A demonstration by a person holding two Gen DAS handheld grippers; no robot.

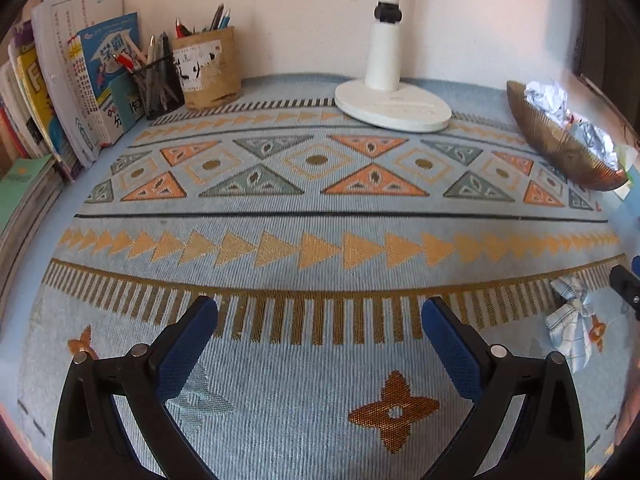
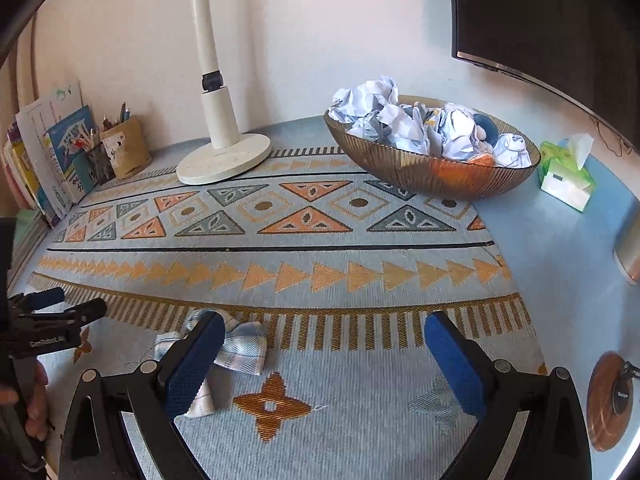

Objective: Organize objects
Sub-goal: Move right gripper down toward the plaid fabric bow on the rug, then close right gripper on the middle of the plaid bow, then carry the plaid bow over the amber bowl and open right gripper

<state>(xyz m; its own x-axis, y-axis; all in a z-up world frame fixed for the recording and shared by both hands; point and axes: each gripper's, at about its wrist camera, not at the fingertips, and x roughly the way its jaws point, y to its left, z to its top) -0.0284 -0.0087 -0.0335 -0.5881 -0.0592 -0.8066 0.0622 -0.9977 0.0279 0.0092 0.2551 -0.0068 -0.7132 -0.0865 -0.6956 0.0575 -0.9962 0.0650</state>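
Hovering low over the patterned mat, the left gripper has its blue-padded jaws spread wide with nothing between them. The right gripper is in the same condition: jaws fully apart, holding nothing, only woven mat visible in the gap.

The landmark for all positions below is the white lamp base, which stands at the far edge of the mat against the wall.

1. Checked cloth: a small crumpled blue-and-white piece lying on the mat, well nearer the viewer than the lamp base. It sits just beside and partly behind the left-hand pad of the right gripper, not between the jaws. Whether the pad touches it cannot be told. In the left wrist view the same cloth lies off to the right of the left gripper, clear of its jaws.

2. Ribbed amber bowl: right of the lamp base, resting on the far right corner of the mat, filled with crumpled white paper balls.

3. Green tissue box: further right than the bowl, on the bare blue tabletop, with one tissue standing out of the top.

4. Pen holders: a tan cylindrical cup and a dark mesh cup, left of the lamp base, both holding pens and pencils.

5. Books: upright at the far left, beyond the pen holders.

6. Round brown disc: on the tabletop near the right gripper, far from the lamp base.
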